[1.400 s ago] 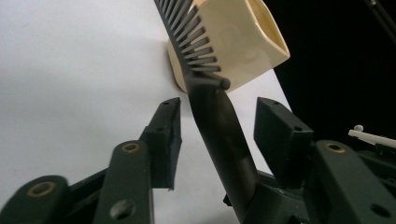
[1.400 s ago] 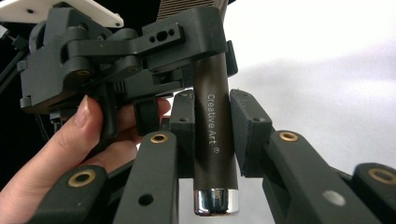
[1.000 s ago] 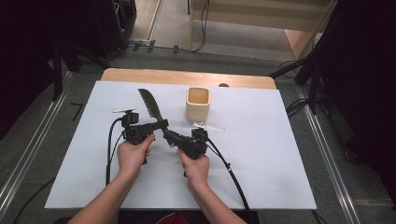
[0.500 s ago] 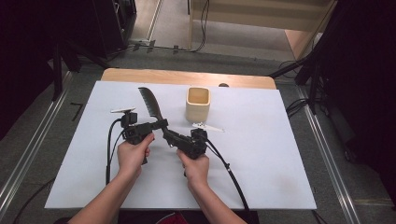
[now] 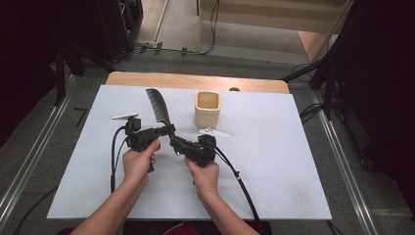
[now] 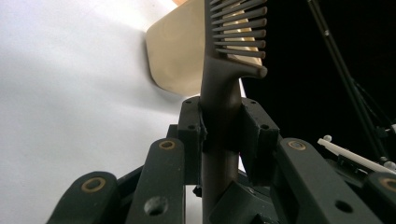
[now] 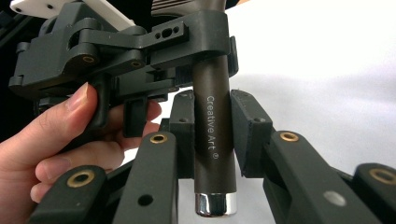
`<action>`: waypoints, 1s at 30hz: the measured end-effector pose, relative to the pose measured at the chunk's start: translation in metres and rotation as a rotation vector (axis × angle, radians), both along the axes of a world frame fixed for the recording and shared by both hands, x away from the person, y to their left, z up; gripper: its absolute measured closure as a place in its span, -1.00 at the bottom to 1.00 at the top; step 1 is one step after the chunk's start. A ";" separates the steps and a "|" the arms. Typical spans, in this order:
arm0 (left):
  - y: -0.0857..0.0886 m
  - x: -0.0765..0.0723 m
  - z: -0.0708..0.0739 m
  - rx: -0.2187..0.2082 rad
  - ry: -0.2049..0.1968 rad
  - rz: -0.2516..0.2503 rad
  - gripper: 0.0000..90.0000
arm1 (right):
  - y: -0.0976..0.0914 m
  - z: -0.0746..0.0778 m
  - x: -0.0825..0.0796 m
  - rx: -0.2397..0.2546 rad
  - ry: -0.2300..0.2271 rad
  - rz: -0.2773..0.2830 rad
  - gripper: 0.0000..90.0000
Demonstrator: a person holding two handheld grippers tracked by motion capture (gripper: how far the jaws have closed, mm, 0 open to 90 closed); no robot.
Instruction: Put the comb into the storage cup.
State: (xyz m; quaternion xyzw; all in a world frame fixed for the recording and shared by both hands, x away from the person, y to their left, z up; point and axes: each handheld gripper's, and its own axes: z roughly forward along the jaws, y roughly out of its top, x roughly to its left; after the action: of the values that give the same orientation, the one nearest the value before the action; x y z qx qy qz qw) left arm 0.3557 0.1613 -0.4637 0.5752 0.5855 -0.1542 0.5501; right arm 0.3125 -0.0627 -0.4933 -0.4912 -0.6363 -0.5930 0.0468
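A dark comb (image 5: 157, 105) with a round handle is held up over the table, teeth pointing away from me. My left gripper (image 5: 169, 129) is clamped on the handle just below the teeth; its jaws have just been closing, and its pads (image 6: 191, 135) press the comb (image 6: 223, 107) from both sides. My right gripper (image 5: 175, 142) grips the same handle lower down. In the right gripper view the handle (image 7: 214, 140), printed "Creative Art", sits between the pads (image 7: 250, 137), with the left gripper (image 7: 201, 28) above them.
A beige cup (image 5: 207, 108) stands upright just right of the comb and shows behind it (image 6: 177, 56). A white sheet (image 5: 274, 161) covers the wooden table. Cables trail from both grippers toward me. The floor and dark stands surround the table.
The left gripper's jaws have closed onto the comb handle. Both hands and the comb have stayed where they were.
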 end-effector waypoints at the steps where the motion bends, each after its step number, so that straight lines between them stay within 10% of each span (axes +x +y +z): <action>1: 0.000 0.000 0.000 0.002 -0.005 0.000 0.63 | 0.000 0.001 0.000 0.000 0.005 0.005 0.55; 16: 0.007 0.002 0.006 0.049 -0.045 0.019 0.63 | 0.001 0.008 -0.001 -0.112 0.007 0.096 -0.06; 30: 0.005 0.002 0.016 0.160 -0.135 0.004 0.64 | -0.016 0.018 -0.003 -0.235 0.038 0.288 -0.08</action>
State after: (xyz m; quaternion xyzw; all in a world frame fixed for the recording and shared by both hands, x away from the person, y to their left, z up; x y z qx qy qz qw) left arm 0.3575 0.1668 -0.4475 0.6251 0.5587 -0.0666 0.5410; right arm 0.3094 -0.0787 -0.4750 -0.4081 -0.7640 -0.4924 0.0854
